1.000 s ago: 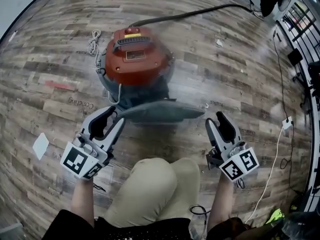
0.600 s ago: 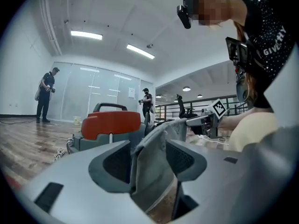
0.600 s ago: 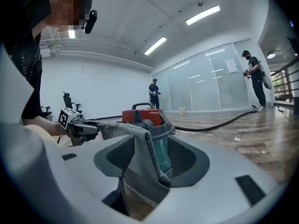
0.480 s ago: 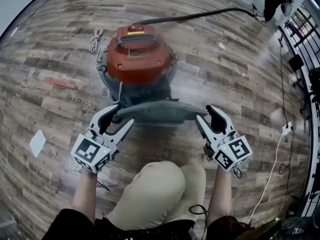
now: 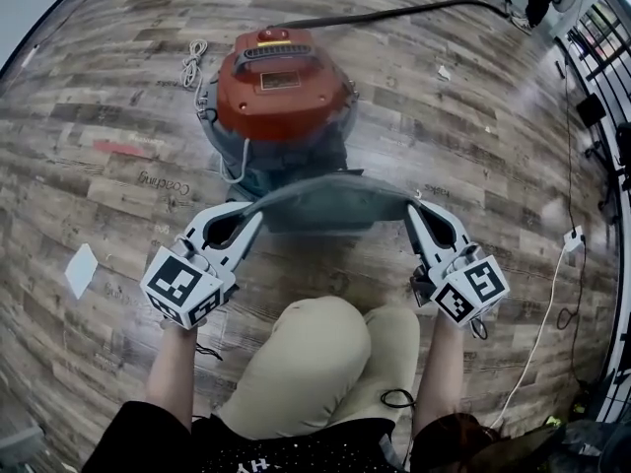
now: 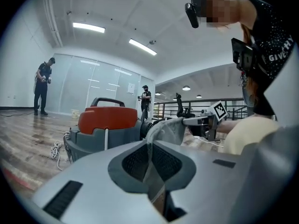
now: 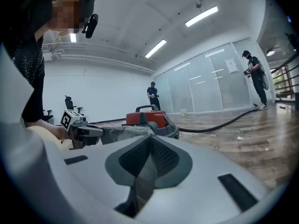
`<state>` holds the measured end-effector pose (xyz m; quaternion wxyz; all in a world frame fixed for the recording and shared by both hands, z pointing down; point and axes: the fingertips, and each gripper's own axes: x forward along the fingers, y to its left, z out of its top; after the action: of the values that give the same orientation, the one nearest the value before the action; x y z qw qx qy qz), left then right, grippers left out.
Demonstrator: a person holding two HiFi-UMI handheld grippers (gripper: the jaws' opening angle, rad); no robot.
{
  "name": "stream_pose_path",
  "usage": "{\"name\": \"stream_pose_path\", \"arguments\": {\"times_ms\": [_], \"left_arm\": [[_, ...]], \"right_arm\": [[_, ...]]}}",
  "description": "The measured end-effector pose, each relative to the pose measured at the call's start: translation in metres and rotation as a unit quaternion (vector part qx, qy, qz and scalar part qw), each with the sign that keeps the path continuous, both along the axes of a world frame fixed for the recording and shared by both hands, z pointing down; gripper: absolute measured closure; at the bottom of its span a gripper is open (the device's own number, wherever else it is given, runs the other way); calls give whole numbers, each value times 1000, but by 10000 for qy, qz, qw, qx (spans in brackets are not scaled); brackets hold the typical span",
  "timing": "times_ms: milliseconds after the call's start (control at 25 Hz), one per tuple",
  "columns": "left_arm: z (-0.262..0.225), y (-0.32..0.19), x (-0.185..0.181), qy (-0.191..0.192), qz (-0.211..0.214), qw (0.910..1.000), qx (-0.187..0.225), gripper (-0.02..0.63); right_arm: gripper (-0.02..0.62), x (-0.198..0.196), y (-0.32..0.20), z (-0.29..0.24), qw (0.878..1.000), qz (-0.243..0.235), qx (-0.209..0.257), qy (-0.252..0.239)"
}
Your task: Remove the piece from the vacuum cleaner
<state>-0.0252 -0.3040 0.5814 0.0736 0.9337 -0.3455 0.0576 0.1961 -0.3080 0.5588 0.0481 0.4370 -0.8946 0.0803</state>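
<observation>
since a second ago the left gripper (image 5: 246, 223) and the right gripper (image 5: 414, 213) have dropped and come in onto the grey piece (image 5: 330, 203); back then they hung open just short of it. nearest me the person kneels, tan knees (image 5: 315, 363) between the two arms. a white sheet (image 5: 81, 269) lies on the wooden floor (image 5: 473, 156), off to the left of the left gripper. the left gripper's fingers have just closed, and its own view shows them nearly together with the left end of the grey piece pinched between them. the right gripper's fingers have just closed too, nipped on the right end of the same piece. the grey piece stretches as an arched band of fabric from one gripper to the other, its middle against the front of the vacuum cleaner (image 5: 281, 92). that machine stands upright on the floor, red on top over a grey base, with a dark handle. a white cord (image 5: 190, 67) lies bunched at its left. a black hose (image 5: 394, 13) runs off behind it to the right.
</observation>
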Motion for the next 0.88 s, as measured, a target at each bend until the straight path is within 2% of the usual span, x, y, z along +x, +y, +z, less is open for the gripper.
{"name": "stream_pose_path", "arguments": {"times_ms": [120,320,480,640,880], "left_arm": [[-3,13,3,217,191,9995,-105,578],[-10,25,3,295,263,9992,-74,580],[-14,31,6,146,239,9995,-149,580],[-12,39,11,234,372,9990,-94,580],[-14,52,14,172,439,9988,-157,580]], "right_arm": [[569,-5,12,3,9999,-87,-44,27],[571,-6,27,6,9999,-13,-126,12],[571,-6,32,7,9999,25,-160,-27],[571,-11,38,9,9998,9,-176,123],[571,-8,51,11,9995,64,-279,111]]}}
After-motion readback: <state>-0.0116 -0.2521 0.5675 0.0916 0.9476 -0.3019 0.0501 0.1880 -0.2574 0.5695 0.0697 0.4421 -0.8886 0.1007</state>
